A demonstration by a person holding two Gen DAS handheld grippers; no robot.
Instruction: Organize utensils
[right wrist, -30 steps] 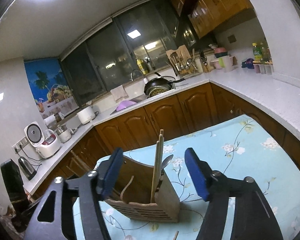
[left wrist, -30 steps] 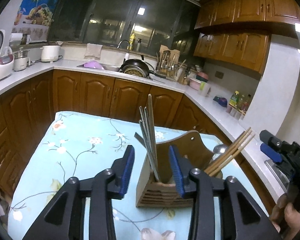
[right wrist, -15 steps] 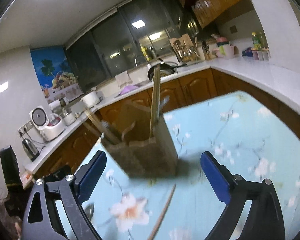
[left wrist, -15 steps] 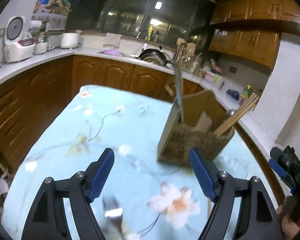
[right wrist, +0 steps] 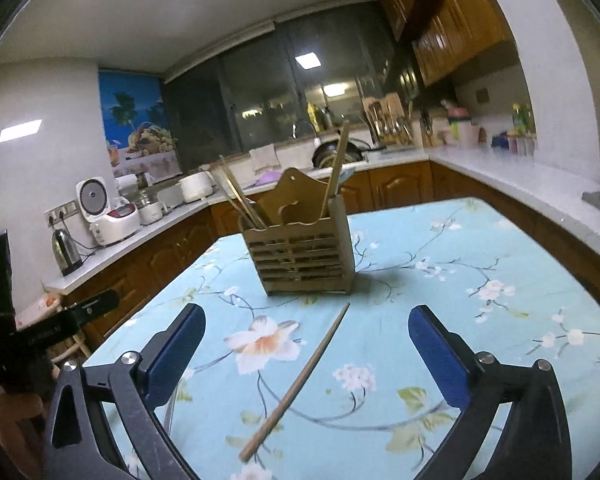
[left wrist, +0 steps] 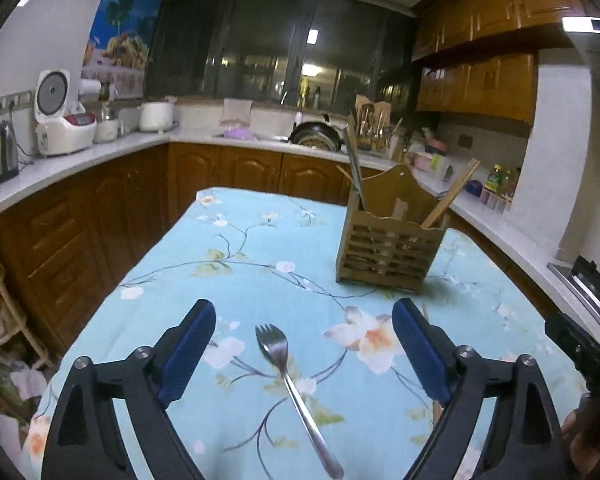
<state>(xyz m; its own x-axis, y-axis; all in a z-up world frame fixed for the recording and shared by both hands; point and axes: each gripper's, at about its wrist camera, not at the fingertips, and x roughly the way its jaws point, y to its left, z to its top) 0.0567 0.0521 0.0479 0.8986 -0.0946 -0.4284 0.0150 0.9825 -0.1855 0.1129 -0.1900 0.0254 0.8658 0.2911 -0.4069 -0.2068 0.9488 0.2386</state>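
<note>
- left gripper (left wrist: 302, 344): fingers spread wide, holding nothing. blue pads (left wrist: 188, 346) occupy the lower left and lower right of the left wrist view.
- fork (left wrist: 290, 384): metal, lying flat on the floral tablecloth (left wrist: 236, 264) between the two left fingers, touching neither. tines point toward frame centre; the handle runs to the bottom edge, slightly right of centre.
- right gripper (right wrist: 306, 352): fingers spread wide, holding nothing. blue pads (right wrist: 440, 360) sit at lower left and lower right of the right wrist view.
- chopstick (right wrist: 298, 380): a single wooden stick lying flat on the tablecloth between the right fingers, touching neither. it runs diagonally from bottom centre up toward the base of the utensil holder, the upper tip stopping just short of it.
- utensil holder (left wrist: 390, 240): slatted wooden caddy with a raised back panel, standing upright on the tablecloth, right of centre in the left wrist view and at centre in the right wrist view.
- holder contents, left wrist view: metal utensil handles (left wrist: 356, 172) stand in the left compartment; wooden chopsticks (left wrist: 452, 196) lean out to the right from the right compartment.
- surroundings: wooden cabinets (left wrist: 236, 168) and a white countertop wrap around the table; a rice cooker (left wrist: 62, 120) and an electric kettle (left wrist: 4, 152) stand at the left edge of the left wrist view.
</note>
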